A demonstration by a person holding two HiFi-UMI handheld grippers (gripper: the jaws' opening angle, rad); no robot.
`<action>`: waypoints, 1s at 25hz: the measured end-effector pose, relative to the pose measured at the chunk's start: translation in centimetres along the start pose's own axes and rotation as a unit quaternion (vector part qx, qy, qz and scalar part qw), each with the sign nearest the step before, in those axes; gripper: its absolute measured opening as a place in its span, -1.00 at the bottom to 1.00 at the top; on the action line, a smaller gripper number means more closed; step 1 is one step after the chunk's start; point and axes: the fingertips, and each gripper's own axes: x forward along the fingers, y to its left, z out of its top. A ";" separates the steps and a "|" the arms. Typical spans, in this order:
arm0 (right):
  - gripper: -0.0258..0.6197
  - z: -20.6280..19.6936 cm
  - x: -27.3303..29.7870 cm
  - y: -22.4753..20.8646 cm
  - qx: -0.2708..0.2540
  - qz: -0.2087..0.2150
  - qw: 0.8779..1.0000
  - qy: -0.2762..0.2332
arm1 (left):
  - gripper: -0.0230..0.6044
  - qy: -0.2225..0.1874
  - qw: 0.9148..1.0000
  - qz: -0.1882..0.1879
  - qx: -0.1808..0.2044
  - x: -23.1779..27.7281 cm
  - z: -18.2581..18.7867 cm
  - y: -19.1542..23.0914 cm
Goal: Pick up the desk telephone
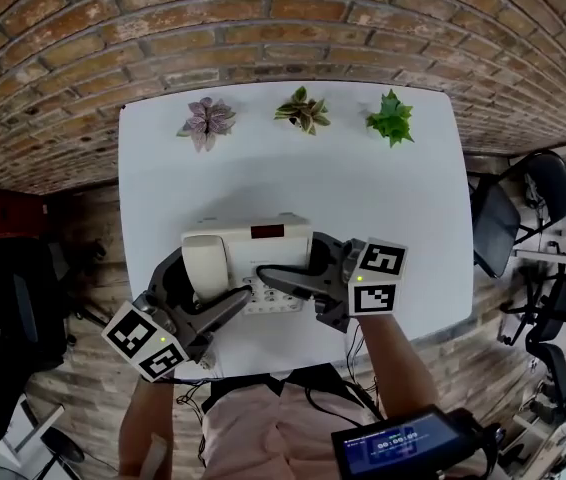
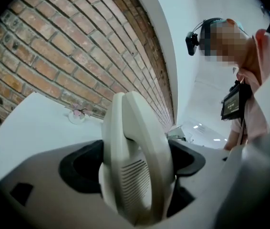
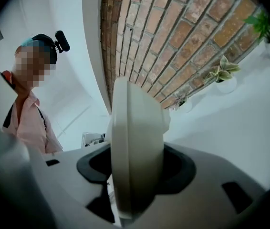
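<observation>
Toward six o'clock on the white table (image 1: 363, 188), the desk telephone (image 1: 253, 248) is pinched from both sides. The left gripper (image 1: 203, 286) clamps its nine-o'clock edge and the right gripper (image 1: 298, 265) its three-o'clock edge. With both grips made, the lift seems the step in hand, which calls for raising both hands evenly and keeping the phone level. Potted plants (image 1: 303, 110) line twelve o'clock before a brick wall (image 1: 263, 18), and office chairs (image 1: 523, 203) flank the table.

A person wears a pale pink shirt (image 1: 268, 423), a black head-strap camera (image 3: 60, 40) and a black chest unit (image 1: 400, 444) with a blue-lit screen, trailed by thin black cables (image 1: 315, 405). The left gripper (image 1: 213, 276) and right gripper (image 1: 291, 258) are grey. Each carries 1 cube of black-and-white square markers with a green light.
</observation>
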 end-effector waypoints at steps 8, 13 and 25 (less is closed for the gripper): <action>-0.20 2.9 -2.1 5.3 -0.041 0.011 0.999 0.014 | 0.45 0.008 0.999 0.018 0.032 -1.1 3.4 -5.1; -0.20 5.5 -4.0 9.4 -0.062 0.023 0.998 0.006 | 0.45 -0.011 0.998 0.024 0.054 -1.8 6.6 -9.3; -0.20 10.5 -9.4 16.8 -0.132 0.027 0.991 -0.015 | 0.44 -0.032 0.994 0.022 0.097 -1.4 11.9 -17.9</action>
